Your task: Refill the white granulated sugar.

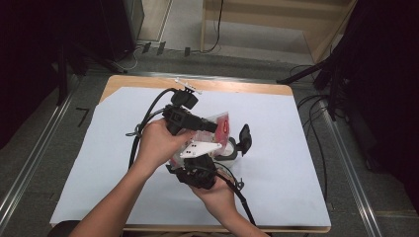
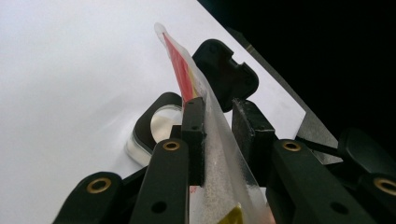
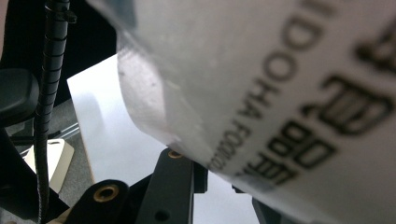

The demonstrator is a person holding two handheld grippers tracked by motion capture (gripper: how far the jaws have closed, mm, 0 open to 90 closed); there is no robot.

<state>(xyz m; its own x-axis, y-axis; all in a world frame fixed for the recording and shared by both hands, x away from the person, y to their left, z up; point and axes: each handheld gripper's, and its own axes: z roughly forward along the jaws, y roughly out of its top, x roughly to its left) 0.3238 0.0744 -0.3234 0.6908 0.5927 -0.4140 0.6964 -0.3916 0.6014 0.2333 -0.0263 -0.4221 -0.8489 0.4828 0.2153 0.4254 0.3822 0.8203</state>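
**A:** Above the middle of the counter (image 1: 276, 123), both your grippers hold the plastic pouch (image 1: 221, 124) in the air. Your left gripper (image 2: 219, 119) has its fingers (image 2: 194, 126) clamped on one sealed edge.

**B:** And the right gripper (image 1: 200, 170)?

**A:** Its fingers (image 3: 175, 179) look closed on the printed side of the pouch, though the pouch covers the tips. The open glass jar (image 1: 232, 148), black lid (image 1: 244, 137) beside it, sits just below. To do this well, I'd say pull the two sides apart evenly, keep the opening up, and stay over the jar.
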